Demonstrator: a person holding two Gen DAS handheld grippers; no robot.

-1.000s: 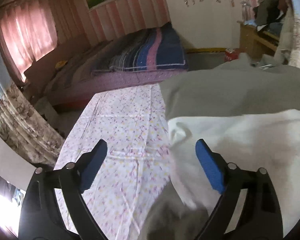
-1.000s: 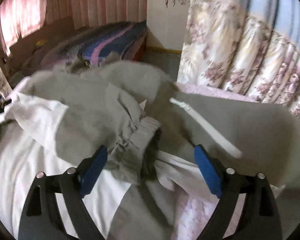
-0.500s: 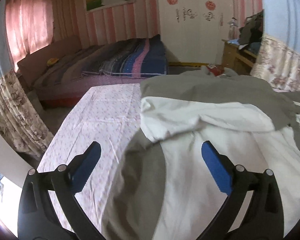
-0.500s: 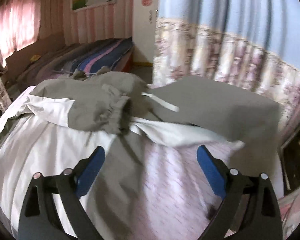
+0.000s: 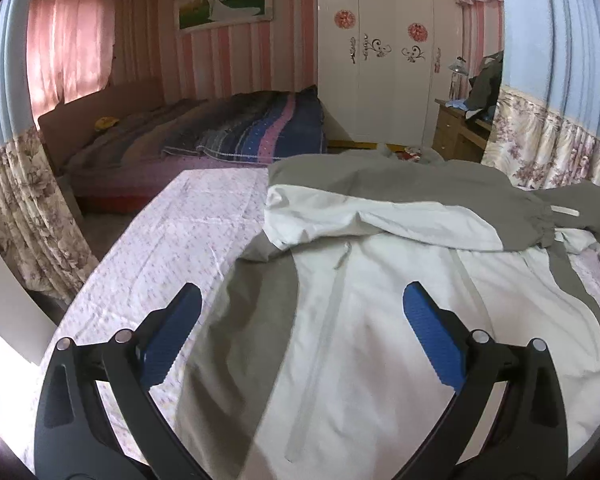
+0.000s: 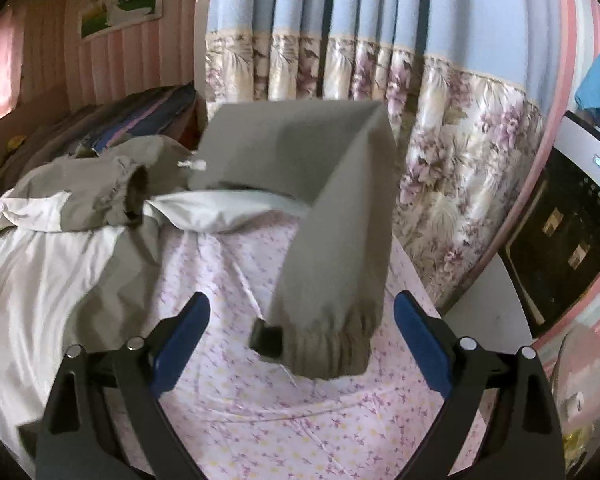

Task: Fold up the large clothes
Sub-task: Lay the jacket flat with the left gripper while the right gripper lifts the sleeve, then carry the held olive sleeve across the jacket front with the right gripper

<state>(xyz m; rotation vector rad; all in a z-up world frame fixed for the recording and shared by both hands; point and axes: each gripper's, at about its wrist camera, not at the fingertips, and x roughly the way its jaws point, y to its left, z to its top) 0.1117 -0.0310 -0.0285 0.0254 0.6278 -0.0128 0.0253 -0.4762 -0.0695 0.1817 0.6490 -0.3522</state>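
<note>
A large white and grey jacket (image 5: 400, 300) lies front-up on a table covered with a floral cloth (image 5: 172, 248). One sleeve is folded across its chest, grey cuff (image 5: 540, 228) to the right. My left gripper (image 5: 300, 332) is open and empty above the jacket's lower left part. In the right wrist view the jacket's body (image 6: 40, 272) lies at the left and the other grey sleeve (image 6: 336, 248) stretches toward me, its elastic cuff (image 6: 332, 352) between the fingers of my open right gripper (image 6: 302, 340). The pads do not touch it.
A bed with a striped blanket (image 5: 236, 132) stands beyond the table. A white wardrobe (image 5: 384, 56) and a wooden desk (image 5: 460, 132) are at the back right. Floral curtains (image 6: 440, 140) hang close on the right. A dark appliance (image 6: 572, 240) stands at the far right.
Both grippers have pulled back from the jacket, both open and empty throughout. The right one swung right, and the second sleeve's cuff now lies between its fingers.
</note>
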